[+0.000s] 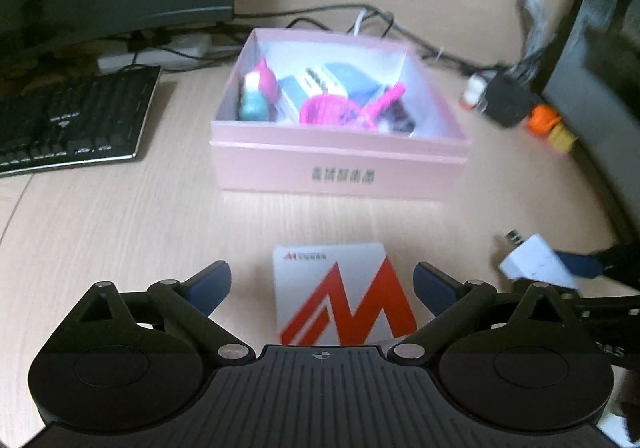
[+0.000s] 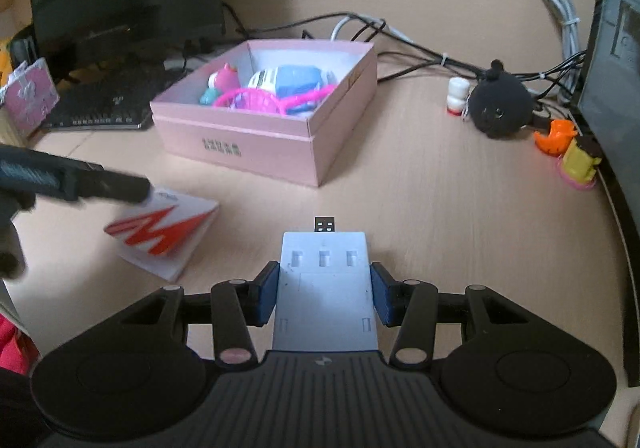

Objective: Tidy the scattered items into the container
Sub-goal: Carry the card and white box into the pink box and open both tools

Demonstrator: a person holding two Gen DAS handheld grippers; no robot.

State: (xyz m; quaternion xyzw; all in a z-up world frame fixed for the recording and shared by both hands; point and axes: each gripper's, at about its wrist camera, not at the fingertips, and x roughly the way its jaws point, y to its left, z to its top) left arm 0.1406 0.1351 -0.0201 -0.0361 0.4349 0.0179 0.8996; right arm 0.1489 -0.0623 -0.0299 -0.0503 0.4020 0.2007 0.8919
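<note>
A pink box (image 1: pixel 340 163) (image 2: pixel 256 143) sits mid-desk, holding several toys and packets. A white booklet with a red logo (image 1: pixel 340 296) (image 2: pixel 160 232) lies on the desk in front of it. My left gripper (image 1: pixel 322 284) is open, its blue pads on either side of the booklet and apart from it; it also shows in the right wrist view (image 2: pixel 100 179) over the booklet. My right gripper (image 2: pixel 324 292) is shut on a white USB hub (image 2: pixel 324 288), plug pointing forward, above the desk; the hub also shows in the left wrist view (image 1: pixel 536 260).
A black keyboard (image 1: pixel 68 119) lies left of the box, under a monitor. Cables run behind the box. A black plush ball (image 2: pixel 500 107), a small white figure (image 2: pixel 457 95), an orange toy (image 2: pixel 554 135) and a yellow toy (image 2: pixel 580 163) stand at the right by a dark computer case (image 2: pixel 616 47).
</note>
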